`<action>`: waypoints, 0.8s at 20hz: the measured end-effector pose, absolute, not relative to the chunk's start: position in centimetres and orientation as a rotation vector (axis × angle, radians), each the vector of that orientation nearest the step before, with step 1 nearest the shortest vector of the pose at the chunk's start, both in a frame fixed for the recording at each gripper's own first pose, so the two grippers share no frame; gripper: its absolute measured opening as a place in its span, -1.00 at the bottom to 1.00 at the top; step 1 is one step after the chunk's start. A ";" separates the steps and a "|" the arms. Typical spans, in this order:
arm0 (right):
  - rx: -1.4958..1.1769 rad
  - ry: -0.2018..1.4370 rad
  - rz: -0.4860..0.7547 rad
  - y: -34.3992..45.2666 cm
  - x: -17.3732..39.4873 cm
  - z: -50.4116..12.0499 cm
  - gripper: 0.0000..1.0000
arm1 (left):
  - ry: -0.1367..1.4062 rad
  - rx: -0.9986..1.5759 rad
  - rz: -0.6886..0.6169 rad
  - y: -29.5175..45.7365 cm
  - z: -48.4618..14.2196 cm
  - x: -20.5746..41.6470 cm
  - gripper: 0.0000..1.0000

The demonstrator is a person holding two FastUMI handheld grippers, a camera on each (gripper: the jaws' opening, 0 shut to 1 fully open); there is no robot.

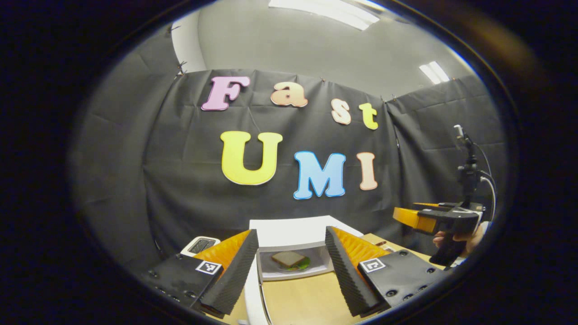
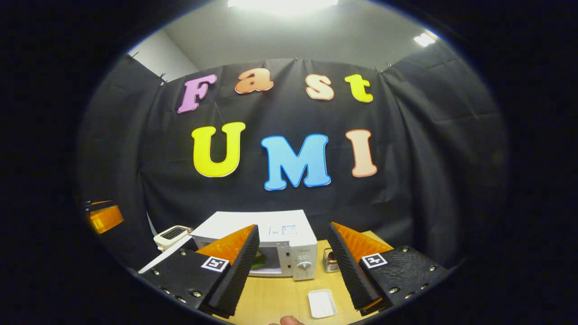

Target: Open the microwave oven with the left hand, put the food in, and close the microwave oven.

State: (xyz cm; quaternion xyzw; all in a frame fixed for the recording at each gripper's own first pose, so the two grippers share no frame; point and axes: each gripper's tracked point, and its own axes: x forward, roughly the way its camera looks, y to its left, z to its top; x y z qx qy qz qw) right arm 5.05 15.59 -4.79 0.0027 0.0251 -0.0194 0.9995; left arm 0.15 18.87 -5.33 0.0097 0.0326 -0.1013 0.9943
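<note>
The white microwave (image 1: 293, 231) stands in front of me with its door (image 1: 252, 293) swung open toward the left. Inside, a sandwich with green leaves (image 1: 289, 260) lies on a plate. My left gripper (image 1: 291, 239) is open and empty, held back from the cavity and level with it. The right gripper (image 1: 426, 219) hovers off to the right in a hand (image 1: 469, 241). In the right gripper view the microwave (image 2: 275, 228) shows its control panel (image 2: 303, 262) and open door (image 2: 165, 258), and the right gripper (image 2: 293, 228) is open with nothing in it.
A white toaster (image 1: 201, 245) (image 2: 174, 234) sits left of the microwave. On the wooden table (image 2: 280, 293) lie a small white tray (image 2: 322, 303) and a small glass container (image 2: 331, 261) right of the microwave. The left gripper (image 2: 101, 216) is at the far left edge.
</note>
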 end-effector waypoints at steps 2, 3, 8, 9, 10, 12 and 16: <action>0.019 0.015 -0.048 15.4 3.7 -3.9 0.82 | 0.029 0.009 -0.202 18.2 -4.2 0.2 0.90; 0.021 0.002 -0.049 15.5 3.2 -3.8 0.83 | 0.023 0.011 -0.198 18.3 -4.2 -0.1 0.94; 0.010 -0.004 -0.017 16.3 3.2 -3.9 0.83 | 0.082 0.037 -0.227 17.7 -6.0 -0.4 0.44; 0.010 -0.001 -0.006 16.3 3.3 -3.9 0.83 | 0.092 0.060 -0.186 19.1 -6.4 -0.1 0.02; 0.012 0.000 0.004 16.5 3.4 -4.0 0.83 | 0.114 0.069 -0.166 20.0 -7.0 0.1 -0.40; 0.021 0.002 0.009 16.4 3.8 -4.0 0.83 | 0.143 0.037 -0.179 20.7 -7.5 -1.0 -0.86; 0.029 0.002 0.012 16.3 4.5 -4.1 0.86 | 0.235 0.060 -0.047 28.5 -10.8 -2.8 -0.87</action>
